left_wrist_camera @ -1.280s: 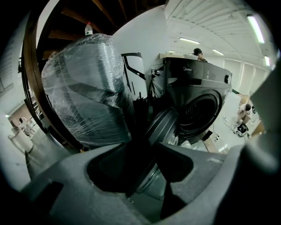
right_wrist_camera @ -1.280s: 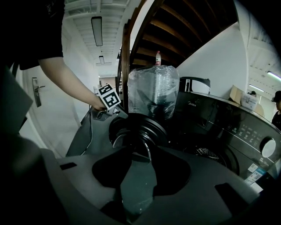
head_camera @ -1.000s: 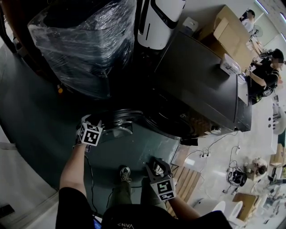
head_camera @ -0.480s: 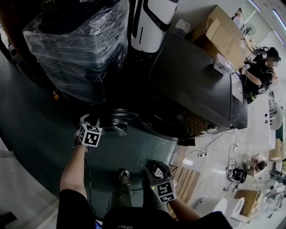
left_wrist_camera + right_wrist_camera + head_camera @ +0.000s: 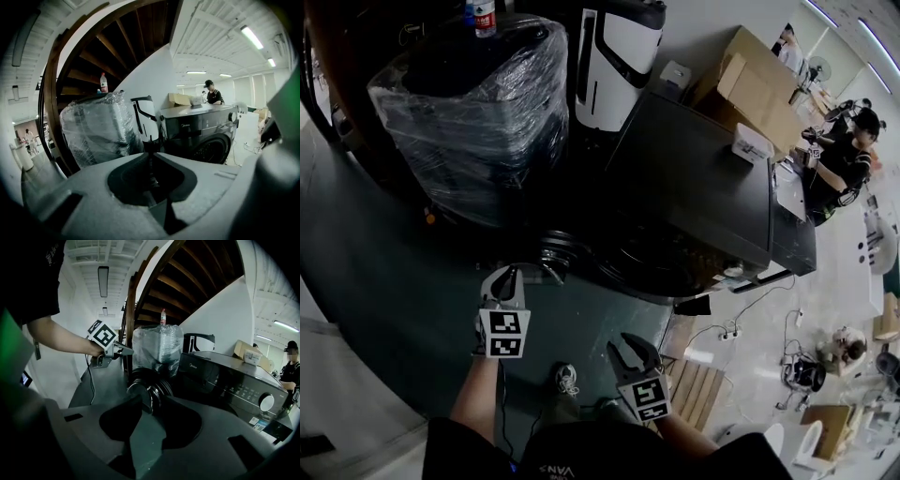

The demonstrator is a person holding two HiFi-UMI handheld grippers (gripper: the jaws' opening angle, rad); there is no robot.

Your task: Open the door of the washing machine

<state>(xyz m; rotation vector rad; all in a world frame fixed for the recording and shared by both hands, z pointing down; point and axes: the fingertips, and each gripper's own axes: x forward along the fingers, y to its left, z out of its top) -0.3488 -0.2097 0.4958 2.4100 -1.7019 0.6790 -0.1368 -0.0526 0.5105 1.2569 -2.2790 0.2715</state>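
Washer (image 5: pixel 698 178) door (image 5: pixel 555 255) open; swung out to left.

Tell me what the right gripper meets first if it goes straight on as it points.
The right gripper, its open jaws just closing a little, would probably meet the washing machine's round door seen between them; depth unclear.

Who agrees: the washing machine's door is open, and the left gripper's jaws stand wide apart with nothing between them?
Not wide apart: the left gripper view shows the jaws of the left gripper together, just closed, with nothing between them. The door of the washing machine is indeed open.
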